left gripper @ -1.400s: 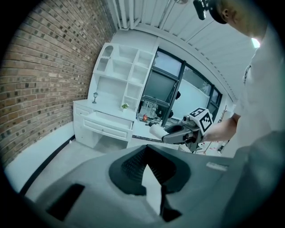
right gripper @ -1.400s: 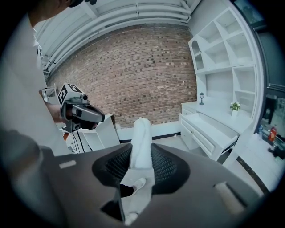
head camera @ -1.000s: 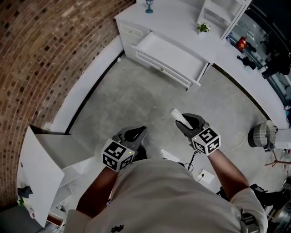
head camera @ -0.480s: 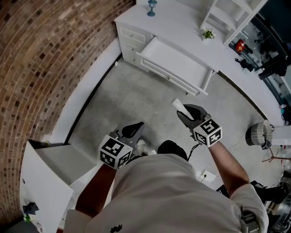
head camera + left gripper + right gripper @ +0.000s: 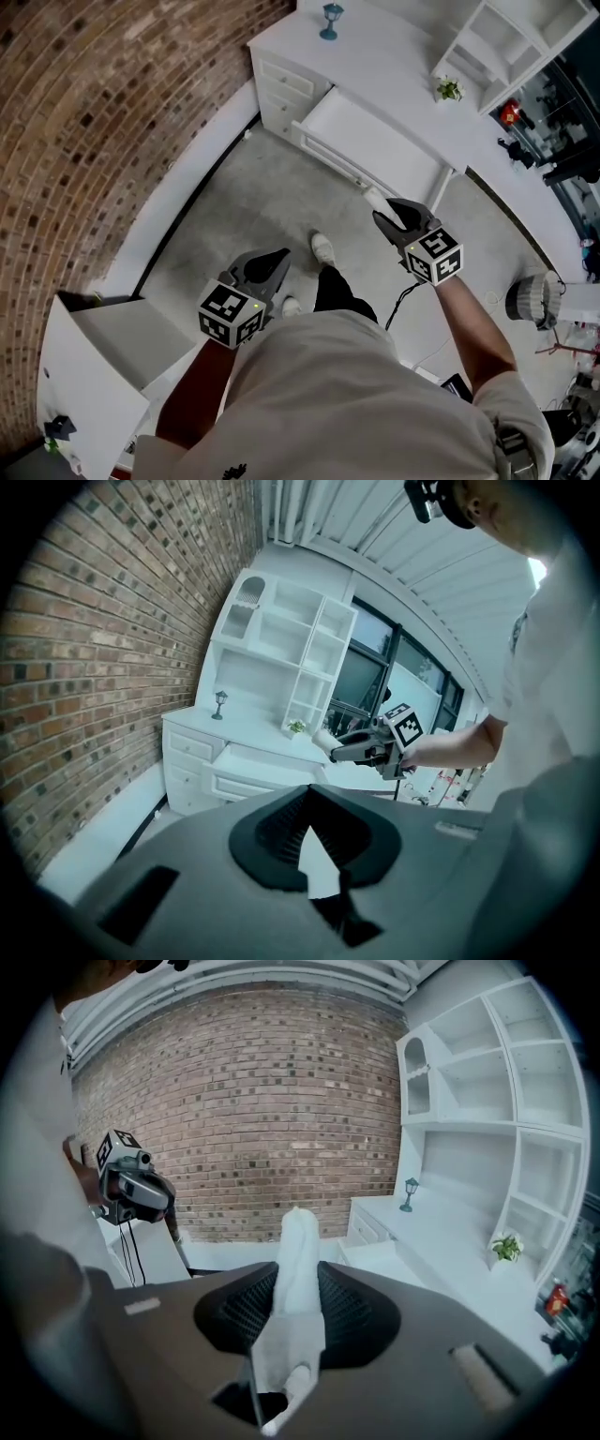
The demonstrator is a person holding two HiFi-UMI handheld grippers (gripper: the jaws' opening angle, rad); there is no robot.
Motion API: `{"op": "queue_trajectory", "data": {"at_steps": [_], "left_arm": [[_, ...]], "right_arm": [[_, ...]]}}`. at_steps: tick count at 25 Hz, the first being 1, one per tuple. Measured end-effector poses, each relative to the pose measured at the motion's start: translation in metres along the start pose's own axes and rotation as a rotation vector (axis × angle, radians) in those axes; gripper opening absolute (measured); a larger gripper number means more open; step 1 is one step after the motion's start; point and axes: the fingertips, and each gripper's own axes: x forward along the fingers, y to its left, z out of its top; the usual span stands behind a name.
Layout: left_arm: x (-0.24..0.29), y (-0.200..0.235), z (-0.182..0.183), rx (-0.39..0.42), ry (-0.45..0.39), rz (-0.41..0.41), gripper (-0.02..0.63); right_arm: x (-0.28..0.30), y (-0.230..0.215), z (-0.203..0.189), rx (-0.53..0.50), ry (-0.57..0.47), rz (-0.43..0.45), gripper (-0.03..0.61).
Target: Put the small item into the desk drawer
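The small item (image 5: pixel 374 198), a white roll, sticks out of my right gripper (image 5: pixel 389 211), which is shut on it. In the right gripper view the white roll (image 5: pixel 298 1241) fills the gap between the jaws of the right gripper (image 5: pixel 298 1277). The item's tip hangs just short of the front edge of the open white desk drawer (image 5: pixel 375 150), also seen as the drawer (image 5: pixel 253 761). My left gripper (image 5: pixel 272 261) is held low over the floor, its jaws shut on nothing; in its own view the left gripper (image 5: pixel 309 799) points at the desk.
The white desk (image 5: pixel 375 56) carries a small blue lamp (image 5: pixel 329 19) and a potted plant (image 5: pixel 449 89), with a white shelf unit (image 5: pixel 506 37) behind. A brick wall (image 5: pixel 94 112) runs along the left. A white cabinet (image 5: pixel 94 347) stands at bottom left. My shoes (image 5: pixel 323 248) are on the concrete floor.
The person has walked toward the desk, so the drawer sits closer. The right gripper with the white roll has come up to the drawer's front edge. The left gripper stayed low.
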Motion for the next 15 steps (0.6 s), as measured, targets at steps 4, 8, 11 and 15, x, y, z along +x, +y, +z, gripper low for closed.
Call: {"op": "queue_trajectory", "data": {"at_steps": [4,8,11,15], "left_arm": [[0.024,0.029,0.020,-0.009,0.001,0.042,0.006],[0.051,0.056,0.040,-0.025,0.014,0.085,0.006],[0.073,0.074,0.056,-0.033,0.017,0.108,0.006],[0.100,0.091,0.076,-0.055,0.017,0.139,0.006]], "right_arm": [[0.034,-0.046,0.006,-0.043,0.029,0.012,0.140],[0.070,-0.091,0.011,-0.064,0.060,0.040,0.140],[0.098,-0.126,0.012,-0.075,0.082,0.057,0.140],[0.134,-0.168,0.007,-0.103,0.117,0.079,0.141]]}}
